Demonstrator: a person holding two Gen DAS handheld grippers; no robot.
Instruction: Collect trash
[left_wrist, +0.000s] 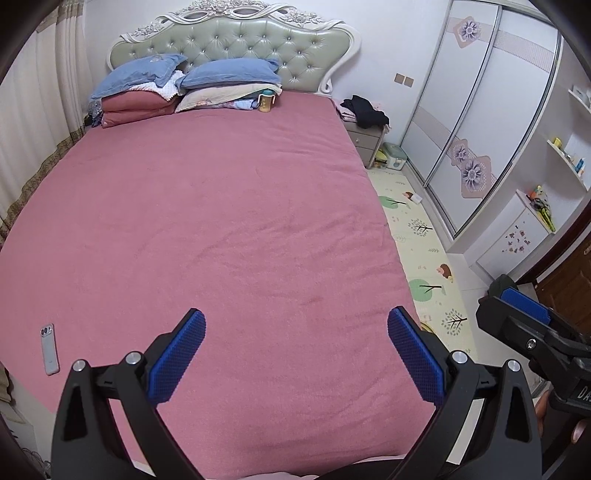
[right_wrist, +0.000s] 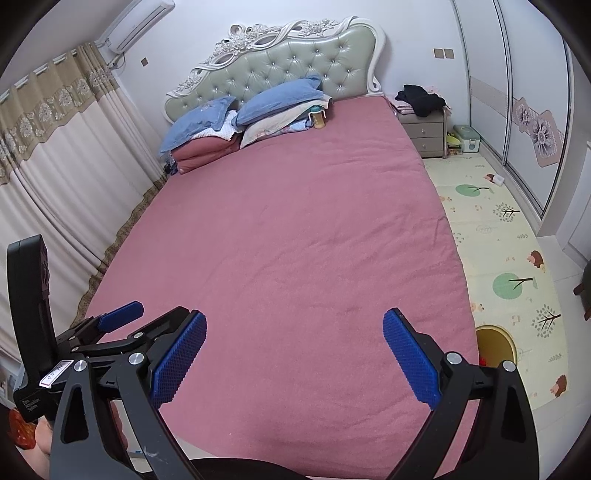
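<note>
A: Left gripper (left_wrist: 295, 354), fingers spread wide, nothing between them. Right gripper (right_wrist: 293, 356) the same, wide apart and empty. Both hang over the near end of the bed (left_wrist: 221, 221).

B: Trash?

A: No obvious piece on the pink cover. Just beyond the right gripper's right finger, low on the floor mat (right_wrist: 498, 240), there is a round yellow-rimmed bin (right_wrist: 495, 341) with something red at its near edge. The bed edge hides part of it, so its contents can't be told.

B: Beyond the fingers?

A: A phone (left_wrist: 50, 349) lies outside the left gripper's left finger, near the bed edge, long axis running roughly away from the camera, camera end at the far side. Not trash. Far ahead of both fingers, a drink bottle (left_wrist: 265, 100) stands upright against the pillows (left_wrist: 229, 74). Farther right, a small white box (right_wrist: 498, 180) lies flat on the mat near the wardrobe (left_wrist: 480, 110), too small to give an axis. That is the likeliest trash, as a guess only.

B: Risks?

A: Picking the wrong thing: the phone is the nearest loose item and could be mistaken for trash. The bottle may be full or in use, and a pinch near its top could tip it onto the cover. The box is far off and low, so a flat thing on soft mat may slide away under closing fingers.
</note>
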